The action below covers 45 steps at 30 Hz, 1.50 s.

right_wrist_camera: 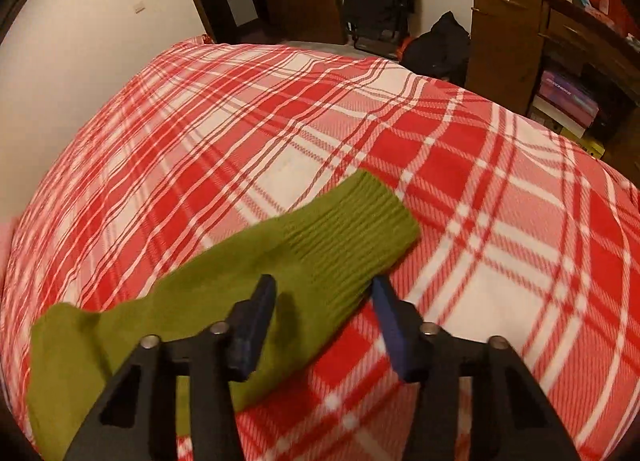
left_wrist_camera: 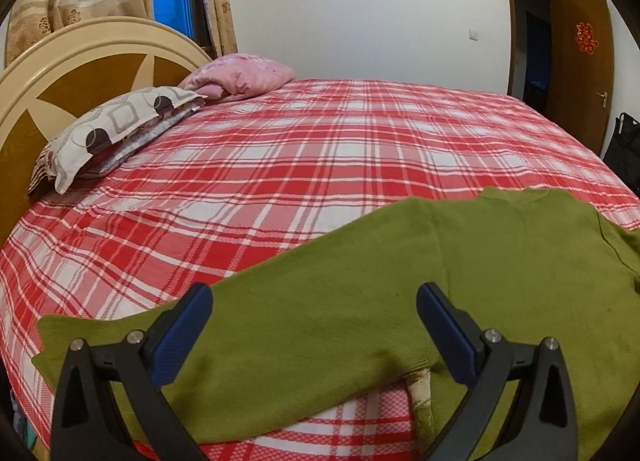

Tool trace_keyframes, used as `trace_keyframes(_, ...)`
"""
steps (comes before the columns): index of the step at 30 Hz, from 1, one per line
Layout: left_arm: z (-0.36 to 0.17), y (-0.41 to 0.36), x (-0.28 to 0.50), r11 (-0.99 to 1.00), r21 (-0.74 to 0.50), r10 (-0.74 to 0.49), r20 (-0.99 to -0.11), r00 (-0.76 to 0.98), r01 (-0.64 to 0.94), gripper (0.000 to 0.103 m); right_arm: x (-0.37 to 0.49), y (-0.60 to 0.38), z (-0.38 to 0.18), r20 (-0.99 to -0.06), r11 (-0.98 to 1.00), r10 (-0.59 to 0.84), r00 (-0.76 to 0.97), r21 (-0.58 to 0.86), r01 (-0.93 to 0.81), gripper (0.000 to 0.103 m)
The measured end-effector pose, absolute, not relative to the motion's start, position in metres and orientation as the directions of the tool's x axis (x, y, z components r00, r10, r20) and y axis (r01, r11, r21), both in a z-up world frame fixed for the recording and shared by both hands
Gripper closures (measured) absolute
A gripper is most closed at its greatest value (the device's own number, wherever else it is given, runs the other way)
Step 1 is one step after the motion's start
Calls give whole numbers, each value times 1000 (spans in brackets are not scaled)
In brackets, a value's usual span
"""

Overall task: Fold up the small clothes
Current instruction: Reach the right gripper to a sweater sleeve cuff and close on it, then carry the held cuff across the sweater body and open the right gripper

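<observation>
Sweater (left_wrist_camera: 400, 281): flat on bed (left_wrist_camera: 280, 149).
Left gripper (left_wrist_camera: 314, 303): jaws wide, above sleeve.
Right gripper (right_wrist_camera: 324, 293): jaws apart, straddling cuff (right_wrist_camera: 352, 229), no grip.

Green sweater (left_wrist_camera: 400, 301) on plaid bed (left_wrist_camera: 280, 165), left gripper (left_wrist_camera: 314, 301) spread above it

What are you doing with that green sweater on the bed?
A person is about to fold it, with a two-finger gripper in each hand. The green sweater lies spread on the red plaid bedsheet. The left gripper is open over one sleeve. The right gripper has its fingers on either side of the other sleeve's ribbed cuff, without pinching it. No fold is made yet.
</observation>
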<state>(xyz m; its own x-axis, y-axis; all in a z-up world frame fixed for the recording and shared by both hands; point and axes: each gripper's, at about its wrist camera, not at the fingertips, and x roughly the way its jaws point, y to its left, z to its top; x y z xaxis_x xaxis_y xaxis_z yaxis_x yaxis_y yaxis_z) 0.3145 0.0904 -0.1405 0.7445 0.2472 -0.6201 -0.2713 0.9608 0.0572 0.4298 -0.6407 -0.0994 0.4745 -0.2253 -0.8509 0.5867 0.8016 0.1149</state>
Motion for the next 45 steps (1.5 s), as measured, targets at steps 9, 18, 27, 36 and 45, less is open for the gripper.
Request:
trace_keyframes(9,-130,85,308,976,37,193,-609,769,-216,0,437,-630,-84,-792,842,-161,589,200,500,94)
trace_keyframes(18,-117,79,296,984,-27,125,-587,800,-174,0,445,-506,-8,-673,968,-48,738,152,202,94)
trace_keyframes(27,-110,82,281,985,-95,67,-565,822,-146,0,439,-329,7,-639,986,159,752,63,-155,94)
trace_keyframes(36,-113,87,277,984,-121,41,-570,821,-133,0,419,-209,-57,-710,922,285,644,21,-386,94)
trace_keyframes(45,-117,58,288,985,-160,-49,-603,796,-60,0,385,-214,-118,-803,865,388,452,148,-479,59)
